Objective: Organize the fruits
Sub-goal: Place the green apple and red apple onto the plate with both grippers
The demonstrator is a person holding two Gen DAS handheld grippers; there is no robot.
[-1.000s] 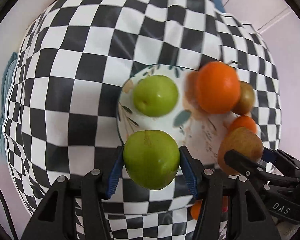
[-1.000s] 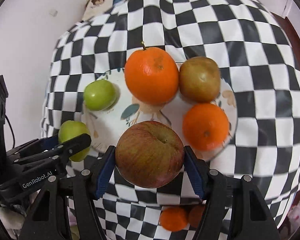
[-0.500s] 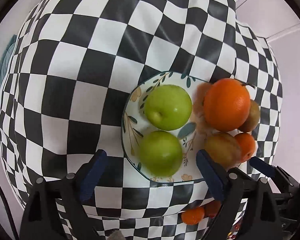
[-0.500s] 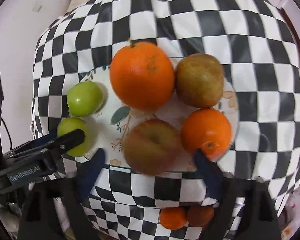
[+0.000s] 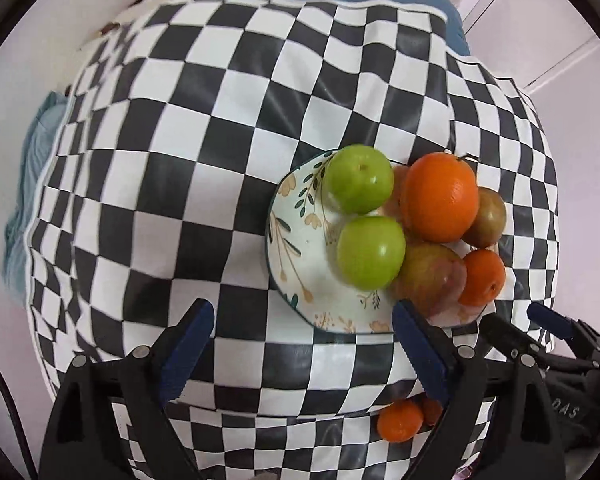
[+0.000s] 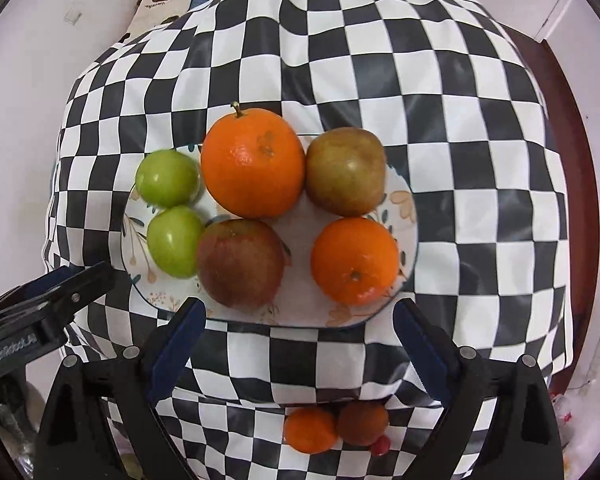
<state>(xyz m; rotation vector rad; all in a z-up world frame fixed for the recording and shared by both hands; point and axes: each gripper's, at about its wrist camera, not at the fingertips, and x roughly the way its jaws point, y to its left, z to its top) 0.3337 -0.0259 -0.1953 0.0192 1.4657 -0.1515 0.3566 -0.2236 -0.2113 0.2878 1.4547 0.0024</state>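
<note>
Left gripper [image 5: 304, 344] empty, plate [image 6: 408, 216] holding 2 oranges, 2 green apples

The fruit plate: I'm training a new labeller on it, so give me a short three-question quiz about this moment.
1. True or false: the left tongs are shut on a green apple.
2. How many fruits lie on the plate?
A) four B) six C) eight
3. Fill in: on the plate, the red apple touches the near green apple on one side, while the fruit beside it on the other side, apart from it, is the small ____.

Key: 1 false: both the left and the right tongs are open and hold nothing. 2 B. 3 orange.
</note>
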